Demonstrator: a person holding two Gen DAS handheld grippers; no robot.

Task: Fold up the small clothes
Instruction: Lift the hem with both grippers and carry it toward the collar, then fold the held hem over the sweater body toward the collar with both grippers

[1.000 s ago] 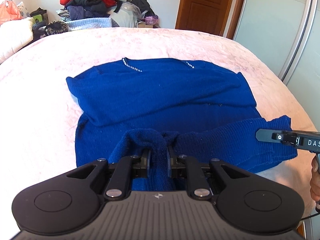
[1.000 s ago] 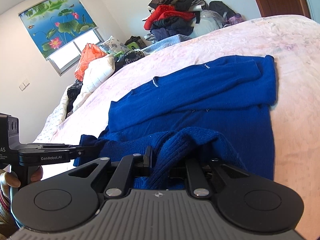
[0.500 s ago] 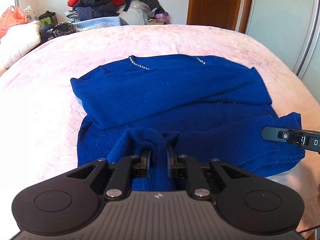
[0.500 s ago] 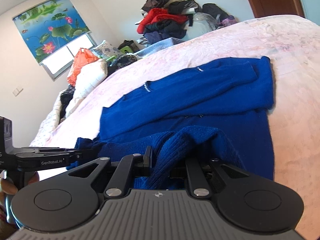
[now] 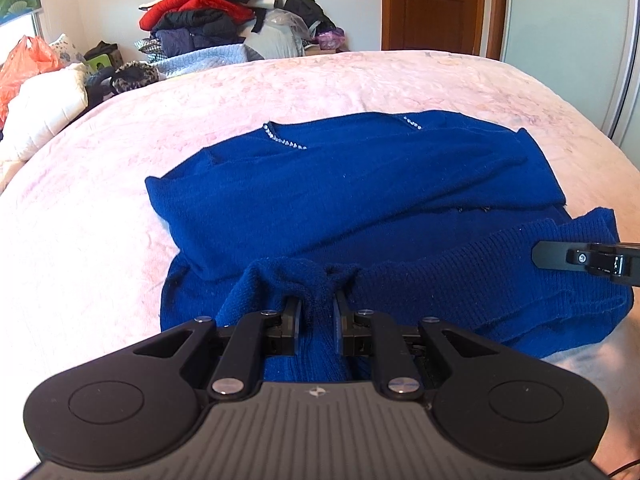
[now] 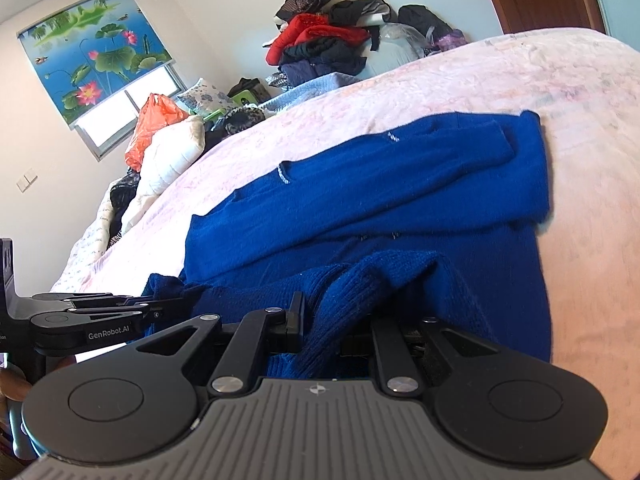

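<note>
A blue knit sweater (image 5: 360,184) lies on the pink bedspread (image 5: 100,220), its sleeves folded across the body and its neckline away from me. My left gripper (image 5: 317,306) is shut on the ribbed bottom hem near its left end and holds it lifted over the body. My right gripper (image 6: 320,320) is shut on the same hem near its right end; the sweater (image 6: 380,200) fills that view too. The right gripper's finger (image 5: 580,260) shows at the left wrist view's right edge. The left gripper (image 6: 100,316) shows at the right wrist view's left edge.
A pile of clothes (image 5: 212,20) is stacked against the far wall beyond the bed. A white pillow (image 5: 44,108) and an orange bag (image 5: 24,60) lie at the far left. A wooden door (image 5: 432,4) and a wardrobe panel (image 5: 568,32) stand at the right.
Both grippers have carried the lifted hem forward over the sweater's body, toward the neckline. Both views have tilted up, showing more of the room.
</note>
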